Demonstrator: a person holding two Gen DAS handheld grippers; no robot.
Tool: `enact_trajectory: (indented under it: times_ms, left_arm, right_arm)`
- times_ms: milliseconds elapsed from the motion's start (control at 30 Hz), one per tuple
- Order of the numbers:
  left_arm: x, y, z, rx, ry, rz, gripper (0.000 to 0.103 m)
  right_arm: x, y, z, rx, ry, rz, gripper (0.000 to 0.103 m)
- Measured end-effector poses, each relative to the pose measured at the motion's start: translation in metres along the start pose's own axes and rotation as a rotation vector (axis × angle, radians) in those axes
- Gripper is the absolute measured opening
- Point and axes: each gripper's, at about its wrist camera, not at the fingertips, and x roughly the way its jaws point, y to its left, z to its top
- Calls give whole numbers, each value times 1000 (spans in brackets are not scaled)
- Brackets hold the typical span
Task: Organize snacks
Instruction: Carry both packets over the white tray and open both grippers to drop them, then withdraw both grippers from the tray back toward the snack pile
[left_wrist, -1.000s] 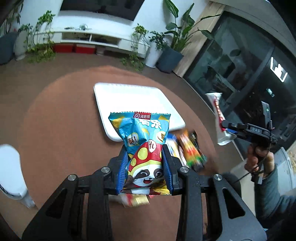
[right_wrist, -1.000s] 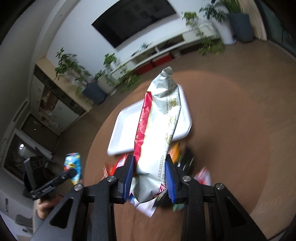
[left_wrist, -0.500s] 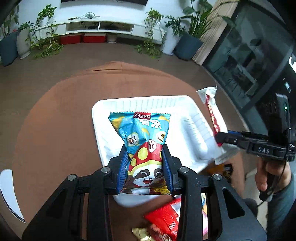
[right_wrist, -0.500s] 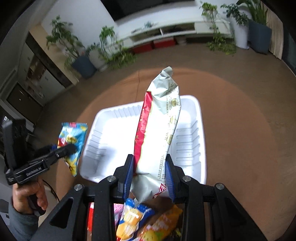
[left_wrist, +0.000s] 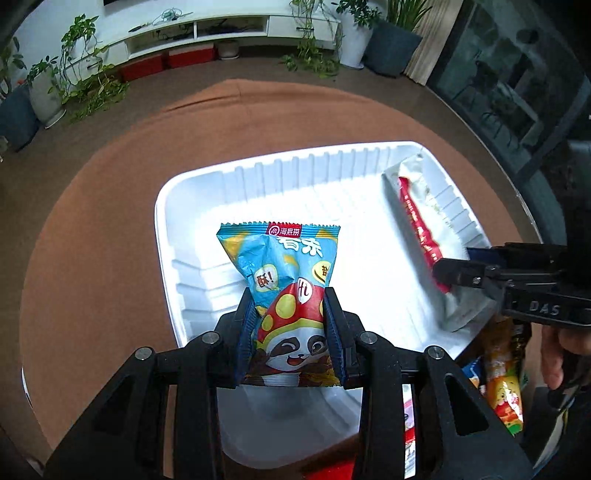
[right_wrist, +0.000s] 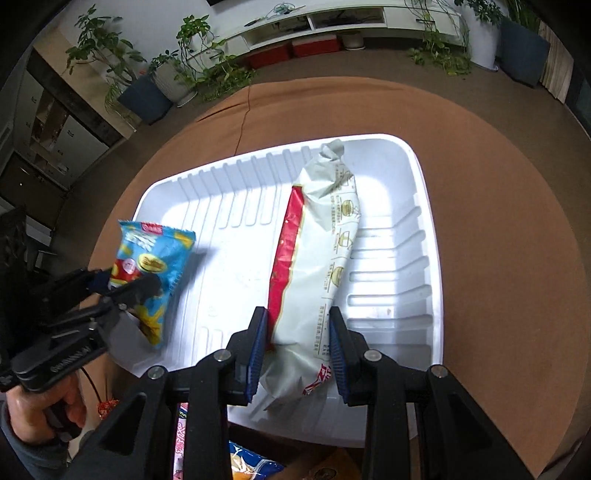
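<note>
My left gripper (left_wrist: 291, 328) is shut on a blue panda snack bag (left_wrist: 286, 280) and holds it over the left half of the white tray (left_wrist: 258, 173). The same bag shows in the right wrist view (right_wrist: 155, 273). My right gripper (right_wrist: 299, 347) is shut on a long white and red snack pack (right_wrist: 317, 251), which lies along the right side of the tray (right_wrist: 229, 206). The pack also shows in the left wrist view (left_wrist: 421, 221), with the right gripper (left_wrist: 458, 273) at its near end.
The tray sits on a round brown table (left_wrist: 110, 184). Several loose snack packets (left_wrist: 504, 384) lie at the table's near edge, by the tray's near right corner; more show in the right wrist view (right_wrist: 243, 461). Potted plants and a low white cabinet stand beyond the table.
Both grippers moved forward and down over the tray with their snacks. The white and red pack now lies lower inside the tray, and the blue bag is over the tray's left part.
</note>
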Motion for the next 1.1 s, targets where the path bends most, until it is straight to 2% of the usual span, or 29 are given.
enact_trajectory:
  times_ms: [167,300,433,533,600,633,767,833,900,1000,1067,1100]
  left_arm:
    - [6,7,1,-10,-1,7,37]
    - [-1,13,0,-11,-15,20,56]
    - [-19,19,-4,-37,-50,17,63]
    - [-54,18,-17,-44,-114,6,79]
    - [-73,18,-25,-32,-162,1,99]
    - [-85,18,-32,-22,-189,-9,103]
    - [-126,14,-71,36,-297,-24,103]
    - [-151,12,-101,54,-366,-25,103]
    - [-167,9,-128,76,-424,19,103]
    - [-172,13,-154,12,-347,65,103]
    - [-169,25,-180,-65,-291,14,103]
    - [-167,29,-188,-71,-278,2,103]
  right_arm:
    - [5,-3,2,27,18,6,41]
    - [4,-3,-3,39,13,13,52]
    - [-12,-5,-8,55,-24,28,59]
    - [-40,-3,-13,67,-83,49,70]
    - [-65,-1,-22,71,-143,94,76]
    - [-81,0,-31,74,-186,127,81]
    - [-121,0,-74,81,-318,226,95]
    - [-131,1,-100,102,-342,300,97]
    - [-135,-3,-128,126,-350,354,98]
    - [-140,-10,-171,153,-365,354,98]
    - [-142,-11,-193,165,-374,351,98]
    - [-142,-11,-203,166,-369,353,98]
